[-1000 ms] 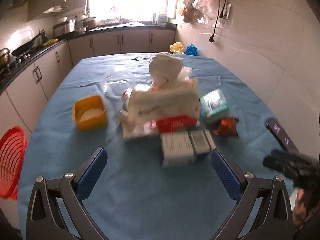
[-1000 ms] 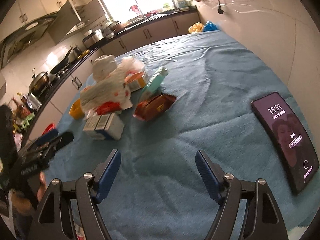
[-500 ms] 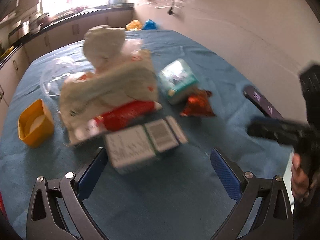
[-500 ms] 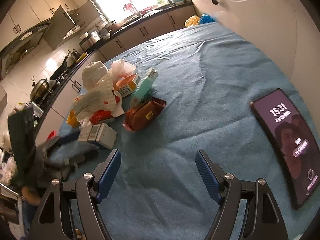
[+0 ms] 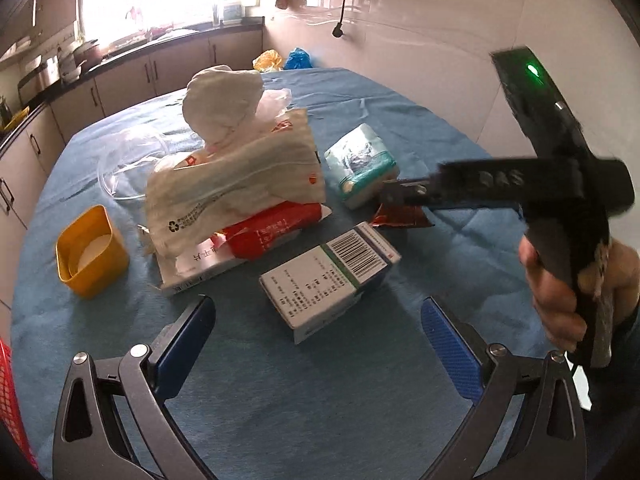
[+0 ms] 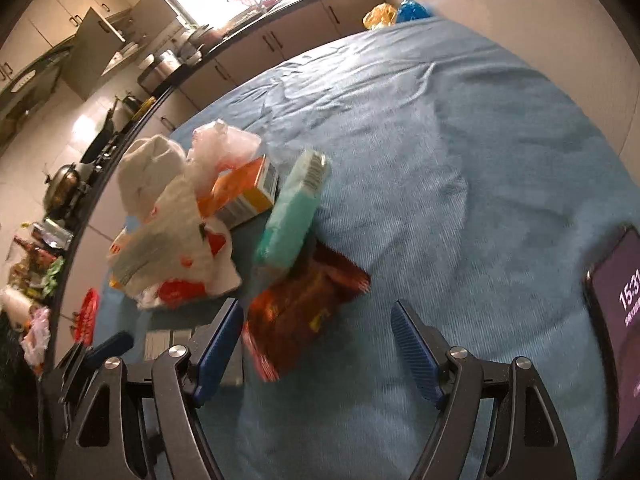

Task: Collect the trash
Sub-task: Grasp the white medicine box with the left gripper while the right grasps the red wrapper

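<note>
Right tongs (image 6: 318,344) gaping over a red snack wrapper (image 6: 304,312) on the blue bench (image 6: 460,160), left tongs (image 5: 318,340) gaping, empty, before a barcoded carton (image 5: 330,280)

A: Matt blue woven cloth over the table (image 6: 460,152); crinkled white thin plastic bag (image 5: 236,184).

B: Printed white cardboard box (image 5: 328,276), glossy red foil wrapper (image 6: 304,312), smooth yellow plastic tub (image 5: 90,250).

Blown-out daylight from the kitchen window (image 5: 152,0), fisheye bending at dark edges, motion blur in the right view.
</note>
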Demonstrator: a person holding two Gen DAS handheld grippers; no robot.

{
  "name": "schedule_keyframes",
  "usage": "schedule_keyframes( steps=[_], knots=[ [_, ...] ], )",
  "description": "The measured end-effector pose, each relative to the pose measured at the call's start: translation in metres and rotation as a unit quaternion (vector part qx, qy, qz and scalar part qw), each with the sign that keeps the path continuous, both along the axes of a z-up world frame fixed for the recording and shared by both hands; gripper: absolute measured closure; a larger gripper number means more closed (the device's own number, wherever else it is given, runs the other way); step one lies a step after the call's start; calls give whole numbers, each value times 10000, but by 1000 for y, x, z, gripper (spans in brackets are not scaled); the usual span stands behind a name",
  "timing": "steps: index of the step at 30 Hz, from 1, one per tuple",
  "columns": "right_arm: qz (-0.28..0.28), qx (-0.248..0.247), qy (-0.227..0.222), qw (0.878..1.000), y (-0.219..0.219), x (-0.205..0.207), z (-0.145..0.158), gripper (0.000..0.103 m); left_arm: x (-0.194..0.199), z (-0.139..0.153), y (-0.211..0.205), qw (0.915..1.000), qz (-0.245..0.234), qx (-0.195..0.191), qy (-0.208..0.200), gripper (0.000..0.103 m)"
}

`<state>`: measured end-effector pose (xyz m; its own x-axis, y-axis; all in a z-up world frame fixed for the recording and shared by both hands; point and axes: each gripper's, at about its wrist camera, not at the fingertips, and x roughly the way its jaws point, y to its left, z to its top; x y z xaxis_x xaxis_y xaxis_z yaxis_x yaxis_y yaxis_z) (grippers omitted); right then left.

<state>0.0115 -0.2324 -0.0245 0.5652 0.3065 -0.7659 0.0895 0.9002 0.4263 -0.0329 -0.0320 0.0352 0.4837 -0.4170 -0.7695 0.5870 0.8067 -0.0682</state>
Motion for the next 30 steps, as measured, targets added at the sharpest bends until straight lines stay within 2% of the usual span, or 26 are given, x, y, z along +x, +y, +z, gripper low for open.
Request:
schedule_keyframes(
  steps=[3,5,7,10,15,16,19,22,24,30],
  knots=[
    [36,-420,42,9991,13,9,1,27,0,2,-3,9998,-75,138,-136,1],
    [153,-641,36,9978,20,9,2,44,2,2,-5,9993,-90,265,-243,1],
    [209,-714,1,9972,21,6,1,46,6,3,-8,9989,-110,368,-279,1],
    [222,-569,-90,9981,10,-5,0,53,15,2,-14,9987,-199,400,-258,1],
    [22,-529,-263,9982,-15,-26,4,53,22,-2,-25,9982,-383,402,-217,1],
    [-25,-493,-300,9983,-20,-32,5,53,21,-3,-26,9981,-403,414,-200,3],
    [-44,-459,-367,9983,-30,-44,7,53,14,-8,-32,9976,-457,526,-54,29],
    [-41,-369,-424,9984,-33,-51,11,53,5,-15,-35,9971,-420,588,239,44],
    [-16,-341,-478,9983,-33,-55,13,53,-2,-20,-38,9965,-473,556,404,45],
    [-7,-398,-571,9976,-27,-58,15,53,4,-21,-43,9979,-92,549,327,45]
  ],
)
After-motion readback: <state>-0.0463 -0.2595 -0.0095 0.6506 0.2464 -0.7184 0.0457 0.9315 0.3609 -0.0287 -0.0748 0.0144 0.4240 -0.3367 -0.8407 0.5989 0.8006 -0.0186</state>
